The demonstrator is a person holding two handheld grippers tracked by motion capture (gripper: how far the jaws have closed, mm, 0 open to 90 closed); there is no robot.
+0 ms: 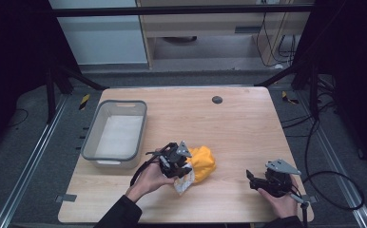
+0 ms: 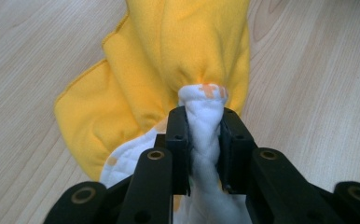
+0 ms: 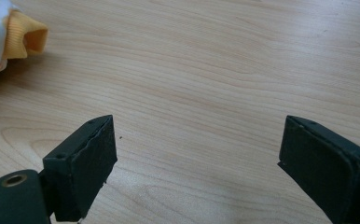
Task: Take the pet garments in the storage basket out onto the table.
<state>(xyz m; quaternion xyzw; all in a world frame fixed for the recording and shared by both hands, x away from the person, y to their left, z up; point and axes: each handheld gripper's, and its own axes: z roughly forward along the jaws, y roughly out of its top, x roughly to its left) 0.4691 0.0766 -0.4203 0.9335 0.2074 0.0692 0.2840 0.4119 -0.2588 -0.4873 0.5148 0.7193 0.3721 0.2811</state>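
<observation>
soft yellow fleece cloth (quilted white lining), matt pale wood table, matt grey plastic bin

Crumpled yellow-and-white cloth on table

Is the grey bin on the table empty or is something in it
Empty: the grey bin shows only its bare pale floor; the yellow cloth lies on the table beside it.

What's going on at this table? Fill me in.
A person holds a claw in each hand. The left claw is shut on a white fold of a yellow cloth lying on the wooden table. The right claw is open over bare wood. A grey bin sits to the left.
</observation>
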